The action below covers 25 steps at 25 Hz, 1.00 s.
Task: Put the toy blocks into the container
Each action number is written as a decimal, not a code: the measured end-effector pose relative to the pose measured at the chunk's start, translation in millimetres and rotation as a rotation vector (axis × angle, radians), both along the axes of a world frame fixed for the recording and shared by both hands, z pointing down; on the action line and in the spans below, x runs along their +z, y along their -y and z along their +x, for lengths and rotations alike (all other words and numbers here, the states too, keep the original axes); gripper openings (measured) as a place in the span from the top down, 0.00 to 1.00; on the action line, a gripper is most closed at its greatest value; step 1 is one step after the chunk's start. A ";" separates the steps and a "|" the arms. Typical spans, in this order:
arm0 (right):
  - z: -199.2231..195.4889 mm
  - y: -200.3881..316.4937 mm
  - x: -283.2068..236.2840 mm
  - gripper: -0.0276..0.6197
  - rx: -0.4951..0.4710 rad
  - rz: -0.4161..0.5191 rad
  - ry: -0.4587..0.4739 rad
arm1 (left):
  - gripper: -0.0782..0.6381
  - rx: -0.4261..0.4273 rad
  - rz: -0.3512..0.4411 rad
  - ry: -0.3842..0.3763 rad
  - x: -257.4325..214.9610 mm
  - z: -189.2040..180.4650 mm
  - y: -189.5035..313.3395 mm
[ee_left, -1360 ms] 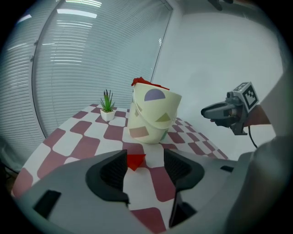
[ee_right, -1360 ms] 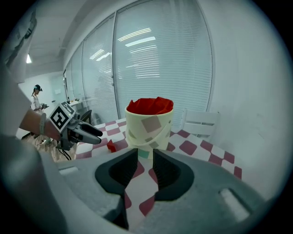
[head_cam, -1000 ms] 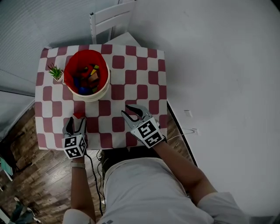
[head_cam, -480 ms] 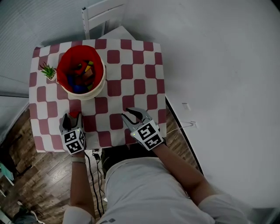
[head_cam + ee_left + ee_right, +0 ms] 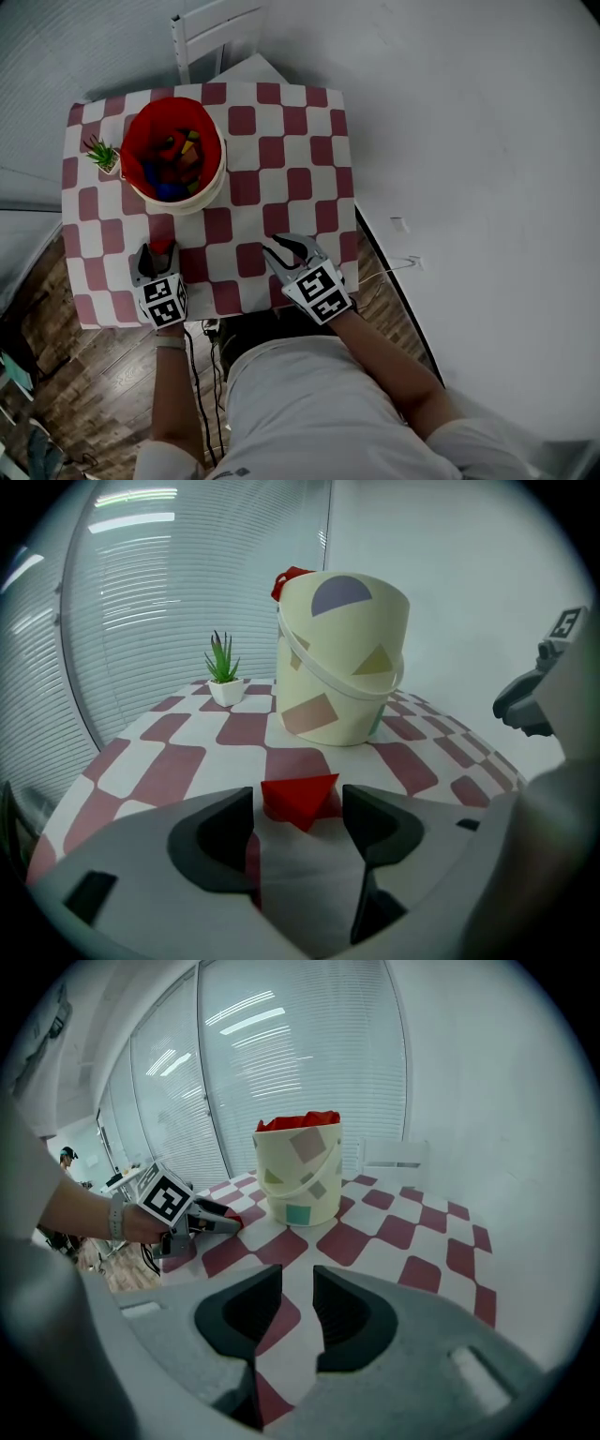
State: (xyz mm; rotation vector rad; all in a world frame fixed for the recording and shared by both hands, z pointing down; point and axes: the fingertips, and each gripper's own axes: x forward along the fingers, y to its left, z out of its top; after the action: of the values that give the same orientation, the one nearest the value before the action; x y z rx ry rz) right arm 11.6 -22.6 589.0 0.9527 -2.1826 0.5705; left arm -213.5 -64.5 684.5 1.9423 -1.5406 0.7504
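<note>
A cream bucket [image 5: 212,184] with a red lining stands at the table's far left and holds several coloured blocks [image 5: 178,155]; it also shows as bucket [image 5: 342,658] and bucket [image 5: 298,1180]. One red triangular block [image 5: 161,247] lies on the checked cloth near the front edge. My left gripper [image 5: 155,255] is open around it. Its jaws have just been opening, and the red block [image 5: 300,799] rests between them with a thin gap on each side. My right gripper [image 5: 286,247] sits to the right, low over the cloth. Its jaws are slightly apart and hold nothing [image 5: 297,1307].
A small potted plant [image 5: 101,153] stands left of the bucket. A white chair [image 5: 202,33] is behind the red-and-white checked table [image 5: 281,141]. Wooden floor lies at the left and white floor at the right. Cables hang by the person's front.
The left jaws have spread apart beside the red block, which now lies on the cloth. Both grippers have sunk a little toward the table's front edge.
</note>
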 end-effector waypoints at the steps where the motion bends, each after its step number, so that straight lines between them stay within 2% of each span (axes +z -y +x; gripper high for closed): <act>1: -0.6 -0.1 0.6 0.82 0.000 -0.001 0.000 | 0.50 0.009 -0.010 0.004 1.3 0.8 0.0; 6: -5.0 -2.6 3.2 0.82 -0.006 -0.007 0.004 | 0.51 0.007 -0.023 0.012 2.9 -1.5 0.3; 10: -5.5 -4.7 3.5 0.82 -0.013 -0.008 0.004 | 0.57 0.020 -0.022 0.020 2.4 -3.1 -0.7; 14: -2.0 -6.1 4.1 0.82 -0.011 -0.010 0.004 | 0.58 0.039 -0.023 0.012 1.9 0.2 -2.8; 18: 2.6 -7.3 4.8 0.82 -0.007 -0.006 -0.001 | 0.59 0.033 -0.007 -0.018 -2.9 5.4 -2.8; 25: 9.5 -7.2 6.1 0.82 -0.014 0.010 -0.007 | 0.59 0.028 0.041 -0.025 -23.6 14.1 -0.6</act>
State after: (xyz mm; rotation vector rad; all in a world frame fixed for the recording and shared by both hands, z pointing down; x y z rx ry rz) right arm 21.1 -15.4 595.1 0.9426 -2.1867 0.5493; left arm -199.4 -63.9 661.0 2.0000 -1.5279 0.7082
